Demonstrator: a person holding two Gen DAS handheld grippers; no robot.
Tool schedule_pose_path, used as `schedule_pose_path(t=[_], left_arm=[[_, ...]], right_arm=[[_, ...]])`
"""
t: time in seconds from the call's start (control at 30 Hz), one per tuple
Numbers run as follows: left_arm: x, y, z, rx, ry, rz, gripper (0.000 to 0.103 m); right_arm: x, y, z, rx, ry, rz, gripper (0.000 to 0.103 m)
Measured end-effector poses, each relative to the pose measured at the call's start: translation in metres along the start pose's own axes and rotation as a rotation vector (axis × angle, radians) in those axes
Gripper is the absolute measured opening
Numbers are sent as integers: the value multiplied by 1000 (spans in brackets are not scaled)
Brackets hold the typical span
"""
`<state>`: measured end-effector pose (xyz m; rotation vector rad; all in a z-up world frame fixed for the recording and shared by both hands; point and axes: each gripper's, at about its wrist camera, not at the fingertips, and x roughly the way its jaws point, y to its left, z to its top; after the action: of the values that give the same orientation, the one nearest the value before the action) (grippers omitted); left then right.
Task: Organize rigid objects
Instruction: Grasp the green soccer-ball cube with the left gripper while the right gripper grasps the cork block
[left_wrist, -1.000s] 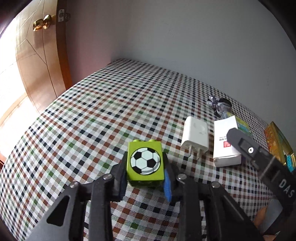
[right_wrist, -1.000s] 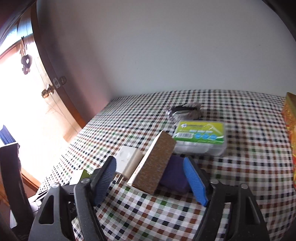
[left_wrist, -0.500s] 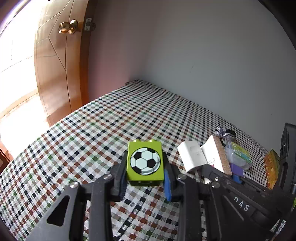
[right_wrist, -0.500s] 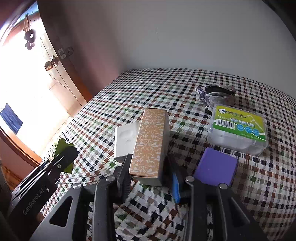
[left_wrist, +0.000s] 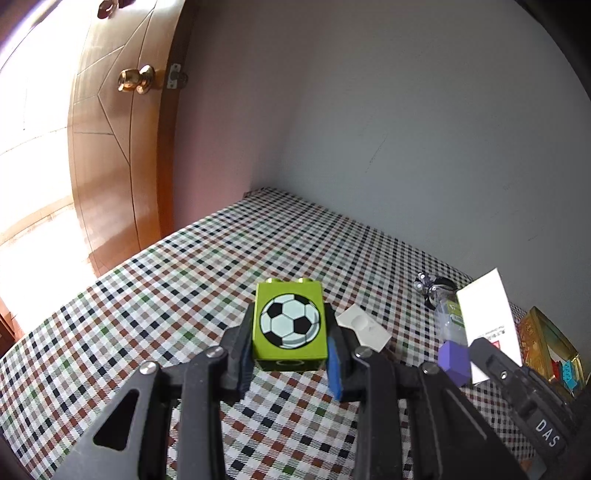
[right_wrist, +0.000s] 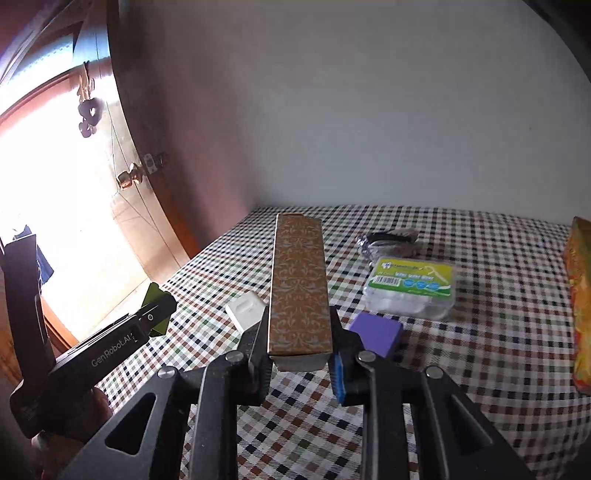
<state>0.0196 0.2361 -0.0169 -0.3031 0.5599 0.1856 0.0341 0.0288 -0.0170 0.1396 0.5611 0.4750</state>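
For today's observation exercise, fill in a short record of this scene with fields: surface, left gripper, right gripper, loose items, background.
surface: checked tablecloth
left gripper: shut on green football block, lifted off the cloth
right gripper: shut on long patterned box, held off the cloth
loose items: white charger, purple cube, floss pick box, dark wrapped item, orange-yellow box
background: wooden door, brass knob, plain wall
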Motion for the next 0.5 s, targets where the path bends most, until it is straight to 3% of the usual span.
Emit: schedule_pose_path(t=[0.2, 0.5], left_arm=[[-8, -5, 0, 16, -38, 15, 31], [-10, -17, -4, 52, -67, 112, 31]], right_arm=[[-26, 4, 1, -52, -94, -37, 27], [-43, -1, 3, -99, -175, -130, 27]])
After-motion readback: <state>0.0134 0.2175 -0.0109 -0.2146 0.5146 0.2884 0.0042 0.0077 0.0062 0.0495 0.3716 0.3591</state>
